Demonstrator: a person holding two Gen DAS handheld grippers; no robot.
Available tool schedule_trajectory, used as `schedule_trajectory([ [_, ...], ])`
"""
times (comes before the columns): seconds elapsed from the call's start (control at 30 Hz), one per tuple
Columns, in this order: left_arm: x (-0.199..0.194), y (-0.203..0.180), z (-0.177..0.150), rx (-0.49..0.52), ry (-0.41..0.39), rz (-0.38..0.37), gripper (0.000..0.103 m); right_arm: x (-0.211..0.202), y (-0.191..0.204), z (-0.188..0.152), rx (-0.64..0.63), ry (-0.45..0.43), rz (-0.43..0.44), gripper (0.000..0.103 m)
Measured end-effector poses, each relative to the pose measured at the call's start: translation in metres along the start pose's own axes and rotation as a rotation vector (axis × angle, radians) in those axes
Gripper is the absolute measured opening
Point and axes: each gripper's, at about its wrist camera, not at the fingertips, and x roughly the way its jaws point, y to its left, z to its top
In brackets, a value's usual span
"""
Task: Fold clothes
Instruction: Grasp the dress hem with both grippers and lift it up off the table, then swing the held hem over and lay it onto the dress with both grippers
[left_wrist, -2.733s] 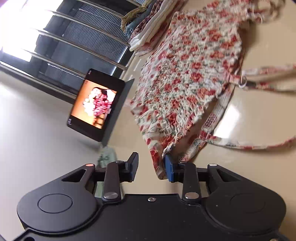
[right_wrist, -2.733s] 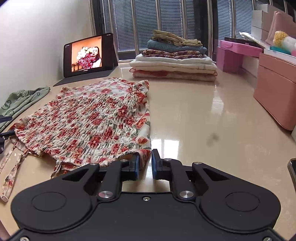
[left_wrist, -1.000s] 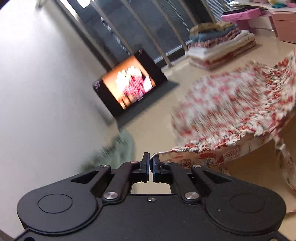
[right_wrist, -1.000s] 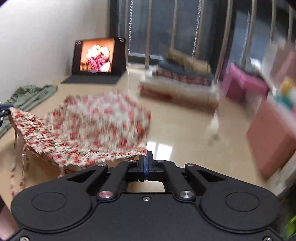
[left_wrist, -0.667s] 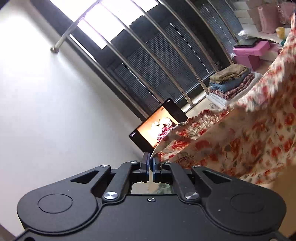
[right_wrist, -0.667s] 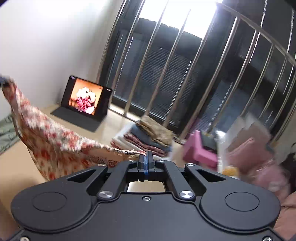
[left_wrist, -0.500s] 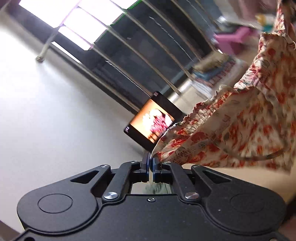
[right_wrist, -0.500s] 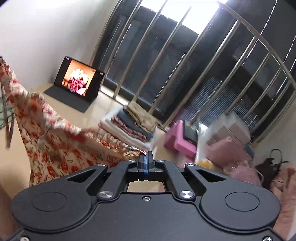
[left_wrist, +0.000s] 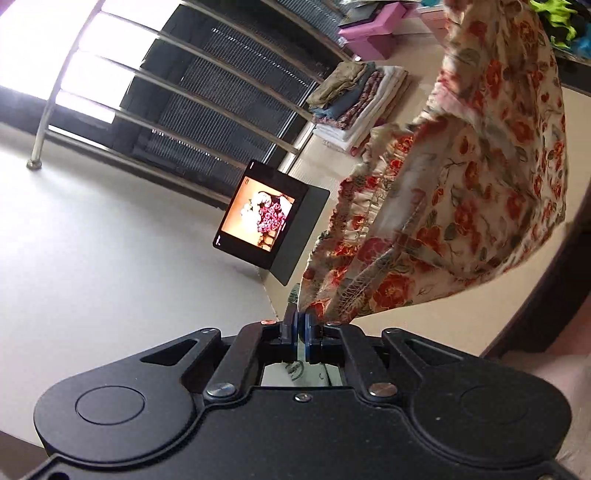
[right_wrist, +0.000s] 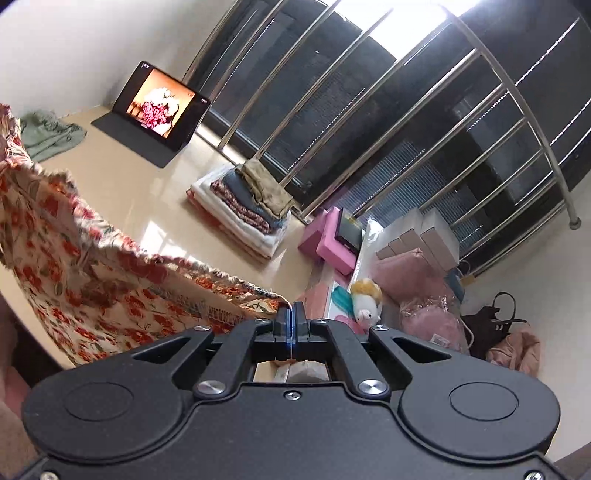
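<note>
Only the right wrist view shows the crumpled green garment (right_wrist: 50, 134) left of the propped black tablet (right_wrist: 159, 103) and the pink boxes (right_wrist: 328, 243) right of the folded clothes stack (right_wrist: 243, 206). The left gripper (left_wrist: 300, 325) and right gripper (right_wrist: 291, 321) each have their jaws pinched together on the cream red-flowered smocked top (left_wrist: 461, 192), which hangs between them above the beige table (right_wrist: 155, 199), nearer than the tablet.

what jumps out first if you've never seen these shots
The red-flowered floral garment hangs lifted off the table, stretched between the left hand-held gripper and the right hand-held gripper, each clamped on an edge. Behind it a lit tablet stands propped on the table near the wall, and a stack of folded clothes sits by the window bars.
</note>
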Motion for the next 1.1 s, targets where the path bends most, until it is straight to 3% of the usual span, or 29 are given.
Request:
schedule_trajectory([
  [0.17,-0.014,0.004,0.007,0.056,-0.003,0.067,0.004,-0.018,-0.01,0.003,0.011,-0.036,-0.025,0.0],
  [0.3,-0.003,0.01,0.016,0.027,-0.007,0.091,0.004,-0.012,-0.016,0.006,0.05,-0.055,-0.039,0.0],
  [0.53,0.059,0.005,0.043,0.031,0.04,0.119,0.004,0.055,-0.009,0.018,0.087,0.024,-0.003,0.0],
  [0.7,0.118,0.01,0.074,0.035,0.076,0.176,0.004,0.114,-0.005,0.048,0.109,0.051,-0.03,0.0],
  [0.87,0.169,0.047,0.113,-0.04,0.073,0.225,0.004,0.153,-0.026,0.086,0.151,0.01,-0.077,0.0],
  [1.1,0.19,0.099,0.163,-0.09,0.033,0.32,0.004,0.197,-0.062,0.134,0.2,-0.059,-0.154,0.0],
])
